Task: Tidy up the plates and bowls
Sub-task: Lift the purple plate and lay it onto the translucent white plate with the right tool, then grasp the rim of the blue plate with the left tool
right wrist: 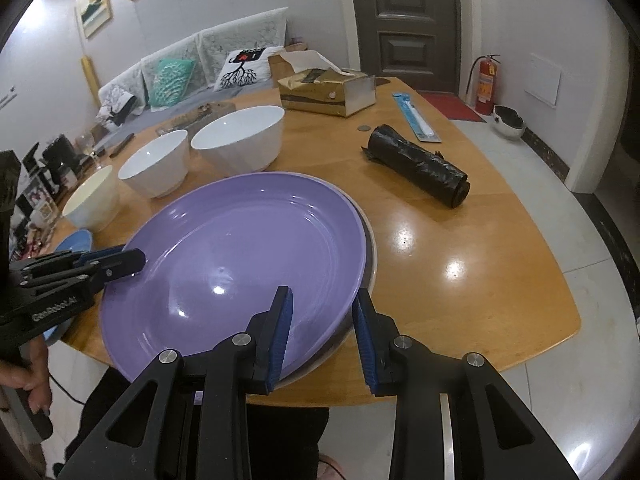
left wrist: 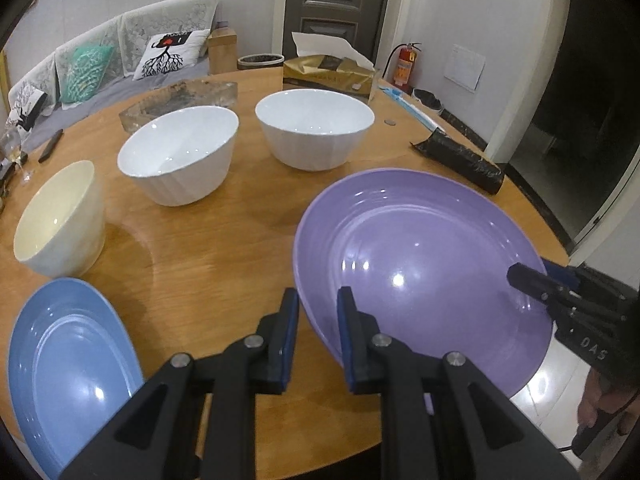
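The left gripper is clamped on the near left rim of the purple plate, one finger over the rim and one under it. The right gripper grips the same plate at its right rim, blue pads pinching the edge; a grey plate shows as a thin crescent just beneath that edge. The purple plate sits tilted over the near edge of the wooden table, partly overhanging it. Left of it a blue plate lies flat at the table's edge. Beyond stand a cream bowl and two white bowls in a row, each apart. Farther right lies a black roll, with a gold tissue box at the far side.
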Demonstrator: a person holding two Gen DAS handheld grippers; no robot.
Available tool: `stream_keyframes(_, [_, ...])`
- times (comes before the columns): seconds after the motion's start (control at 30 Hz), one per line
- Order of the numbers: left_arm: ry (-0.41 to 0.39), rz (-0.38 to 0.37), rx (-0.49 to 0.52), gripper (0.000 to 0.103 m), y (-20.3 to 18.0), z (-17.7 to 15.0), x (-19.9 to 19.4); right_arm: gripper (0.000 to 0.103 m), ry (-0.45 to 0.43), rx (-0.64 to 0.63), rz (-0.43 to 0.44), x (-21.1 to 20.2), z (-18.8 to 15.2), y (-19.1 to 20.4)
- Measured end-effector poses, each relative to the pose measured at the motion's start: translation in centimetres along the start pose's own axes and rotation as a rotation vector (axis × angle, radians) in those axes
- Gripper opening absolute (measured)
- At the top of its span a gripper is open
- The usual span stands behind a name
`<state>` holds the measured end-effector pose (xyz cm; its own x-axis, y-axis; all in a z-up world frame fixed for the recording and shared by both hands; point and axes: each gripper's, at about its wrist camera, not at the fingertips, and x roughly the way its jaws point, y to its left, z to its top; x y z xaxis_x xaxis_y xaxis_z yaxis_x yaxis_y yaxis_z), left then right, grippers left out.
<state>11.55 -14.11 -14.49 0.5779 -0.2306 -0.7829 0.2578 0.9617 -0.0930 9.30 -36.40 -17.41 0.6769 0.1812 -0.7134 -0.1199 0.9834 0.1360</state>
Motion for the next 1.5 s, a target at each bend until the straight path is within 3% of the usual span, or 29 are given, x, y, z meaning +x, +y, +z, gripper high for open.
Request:
stream_keyframes(0.57, [-0.012,0.063,0.049,0.019,-0.4,0.3,1.0,0.028,0.005,-0.015,-0.039,1.1,0.0,-0.3])
stream_keyframes(0.73, [-0.046,0.046,-0.001,0.024,1.4,0.6,-1.2,0.029,0.009,0.004,-0.045,1.1,0.1,-0.5])
stream_keyframes(0.83, [-0.078,0.039,-0.039,0.024,3.0,0.6,-3.3,0.032,-0.031,-0.015,-0.085,0.1,0.6,0.2])
stream_keyframes(1.0, [-0.158,0.034,-0.107,0.028,6.4,0.7,-7.8,0.036,-0.080,-0.045,0.015,-1.5,1.7,3.2])
stream_keyframes(1.03, [-0.175,0.038,-0.117,0.032,7.1,0.6,-8.7,0.041,-0.091,-0.053,0.046,-1.9,2.0,4.1])
stream_keyframes(1.1, [-0.214,0.062,-0.137,0.037,9.0,0.3,-10.8,0.060,-0.134,-0.080,0.101,-2.8,2.5,6.5])
stream_keyframes(1.17, [-0.241,0.094,-0.160,0.038,10.8,-0.2,-12.3,0.087,-0.196,-0.125,0.139,-3.8,2.8,8.9])
stream_keyframes(1.23, [-0.265,0.124,-0.190,0.042,12.9,-1.0,-13.8,0.098,-0.235,-0.169,0.174,-4.5,3.1,11.0])
stream_keyframes(1.33, [-0.284,0.175,-0.231,0.050,16.5,-2.7,-15.4,0.102,-0.275,-0.265,0.206,-5.0,3.1,15.3])
stream_keyframes(1.43, [-0.272,0.197,-0.287,0.053,19.8,-4.5,-16.0,0.102,-0.290,-0.295,0.161,-4.9,2.7,18.2])
stream_keyframes(1.5, [-0.266,0.214,-0.313,0.057,21.5,-5.8,-16.2,0.102,-0.257,-0.300,0.176,-4.1,2.6,20.3])
